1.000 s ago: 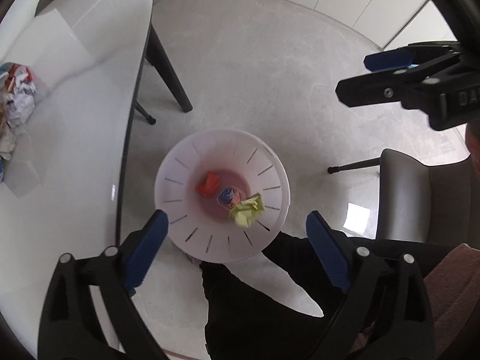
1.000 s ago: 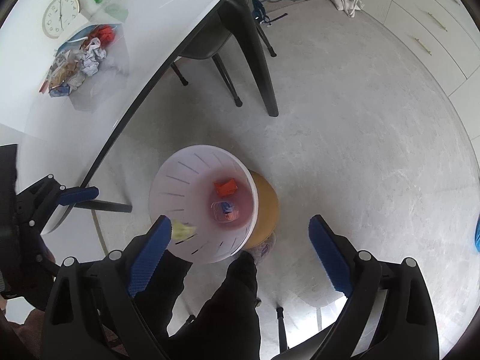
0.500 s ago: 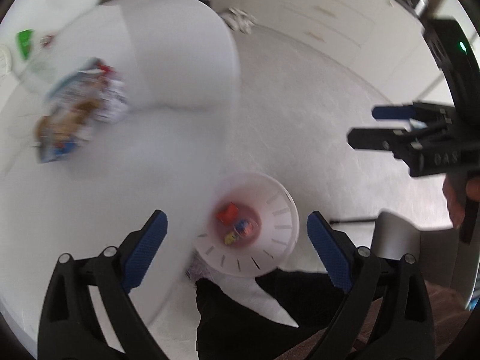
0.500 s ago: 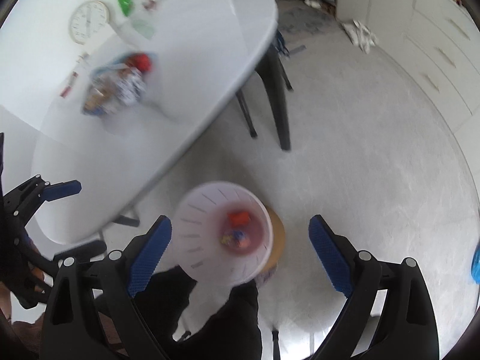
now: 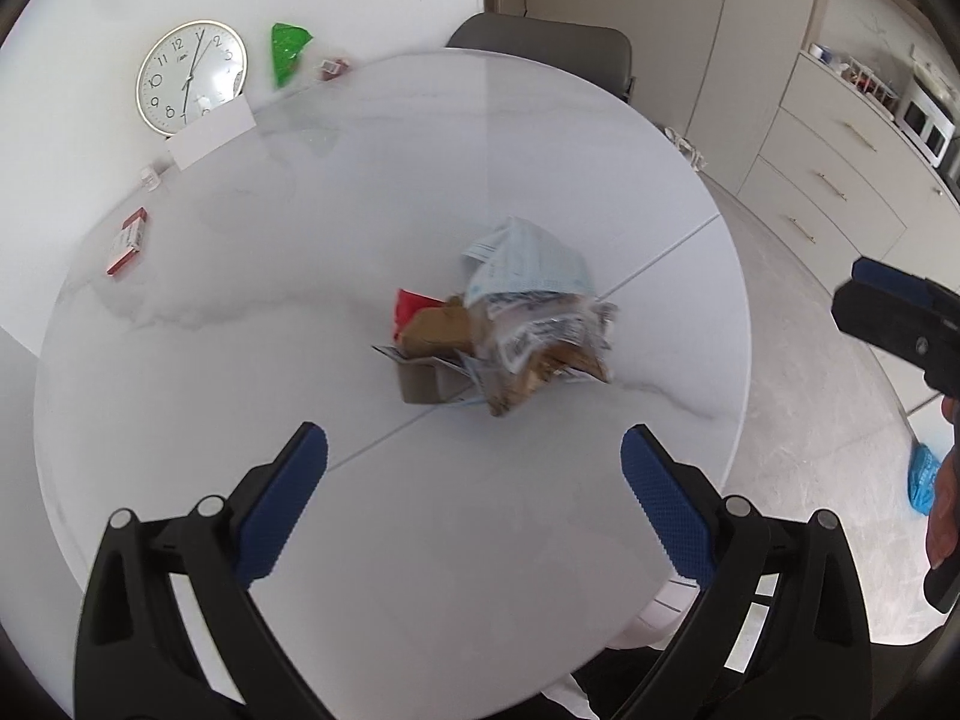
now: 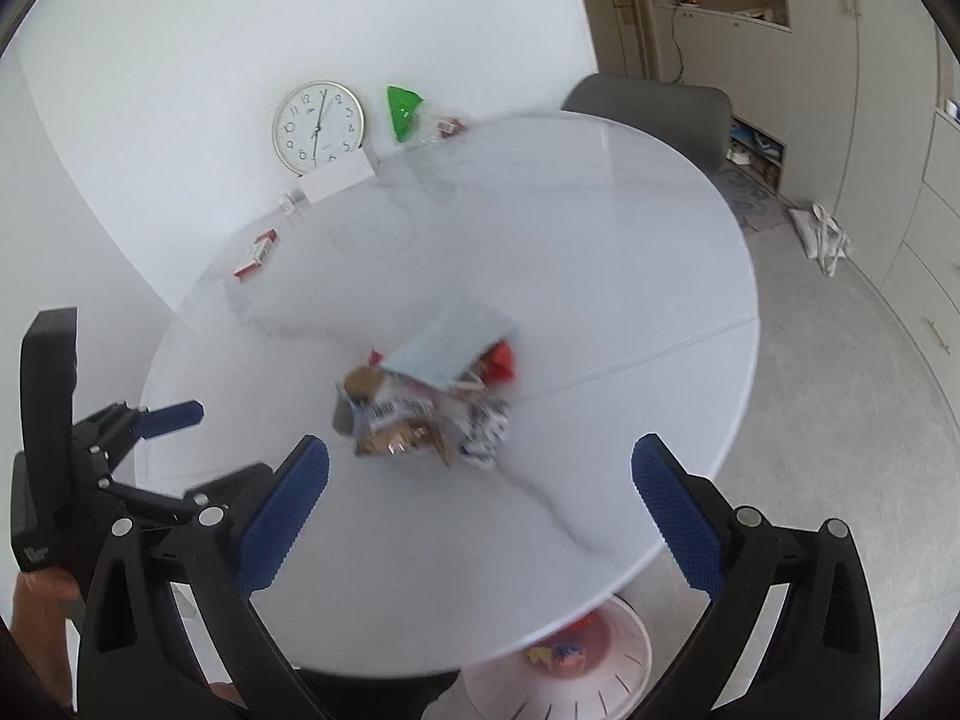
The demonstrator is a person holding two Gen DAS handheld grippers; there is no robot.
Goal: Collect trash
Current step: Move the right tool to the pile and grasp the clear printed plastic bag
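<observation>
Red packet (image 5: 127, 240): we see it lying flat near the left rim of the table, well apart from the trash.
Clock (image 5: 191, 78): it leans against the white wall at the back left, a white card (image 5: 210, 133) propped in front of it and a green wrapper (image 5: 288, 51) just to its right.
Left gripper (image 5: 474, 501): we hold it over the near part of the table (image 5: 240, 360), its jaws opening wide, blue pads (image 5: 282, 501) well apart and nothing between them.
Trash pile (image 5: 504, 336): crumpled paper, brown scraps, a red piece and a pale blue sheet sit heaped near the middle of the white tabletop, beyond the fingertips and touched by neither tool.
Right gripper (image 6: 480, 507): we hold it above the near edge of the table, its jaws also opening, with nothing between them; the pile shows just past its left pad.
Bin (image 6: 606, 666): the white slotted basket stands on the floor below the near table edge, with a few coloured scraps inside.
Chair (image 6: 654, 114): a grey seat back stands at the far side of the table.
</observation>
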